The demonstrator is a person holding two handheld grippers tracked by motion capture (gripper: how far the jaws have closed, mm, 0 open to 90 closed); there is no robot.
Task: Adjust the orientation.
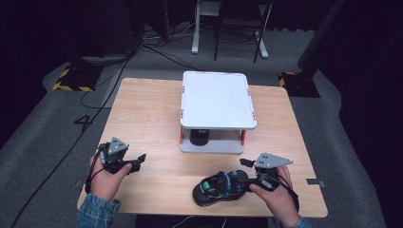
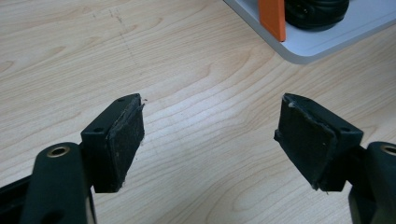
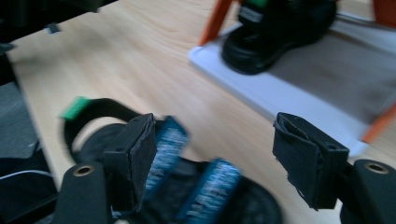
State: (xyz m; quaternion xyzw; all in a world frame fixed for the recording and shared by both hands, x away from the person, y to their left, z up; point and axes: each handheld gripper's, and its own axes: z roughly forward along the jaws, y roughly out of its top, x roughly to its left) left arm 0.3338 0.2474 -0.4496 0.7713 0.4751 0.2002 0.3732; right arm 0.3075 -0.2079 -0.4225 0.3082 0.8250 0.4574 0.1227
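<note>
Holding your right gripper [image 1: 248, 164] just above the shoe [image 1: 221, 188] near the table's [image 1: 142, 114] front edge, you have its jaws apart and empty. Lower it straight, then squeeze the shoe's back. Your left gripper [image 1: 141, 158] is apart too.

The pale wooden tabletop [image 1: 152, 114] shows smooth, matt grain. The white two-tier plastic rack [image 1: 216, 99] looks smooth and satin. The black fabric sandal [image 1: 221, 187] has woven blue straps. The tool pads [image 2: 122, 140] are rough, matt black rubber.
</note>
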